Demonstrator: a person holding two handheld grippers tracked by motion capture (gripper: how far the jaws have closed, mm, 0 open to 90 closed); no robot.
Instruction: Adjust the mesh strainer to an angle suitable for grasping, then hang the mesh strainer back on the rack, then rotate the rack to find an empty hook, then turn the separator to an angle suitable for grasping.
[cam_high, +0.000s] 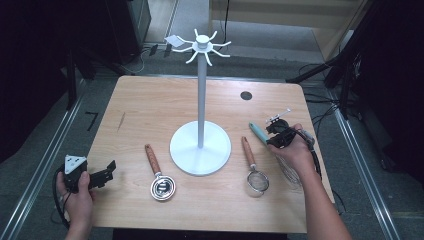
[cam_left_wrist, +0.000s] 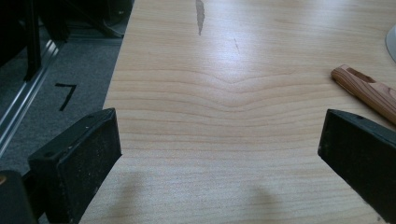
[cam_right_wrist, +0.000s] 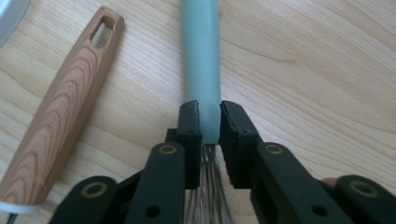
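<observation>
My right claw (cam_right_wrist: 210, 123) is clenched on the whisk (cam_right_wrist: 201, 65) handle, whisk not yet lifted from the table (cam_high: 150, 105) or hung on the stand (cam_high: 200, 90); left claw (cam_left_wrist: 219, 154) idle, released.

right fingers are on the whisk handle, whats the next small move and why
Probably lift the whisk slightly off the table. The right gripper has its fingers pressed on both sides of the teal handle just above the wires, so the grip looks set, and the hook stand is nearby.

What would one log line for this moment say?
right gripper: shut on whisk handle | left gripper: open, over table | strainer, stand: untouched
</observation>
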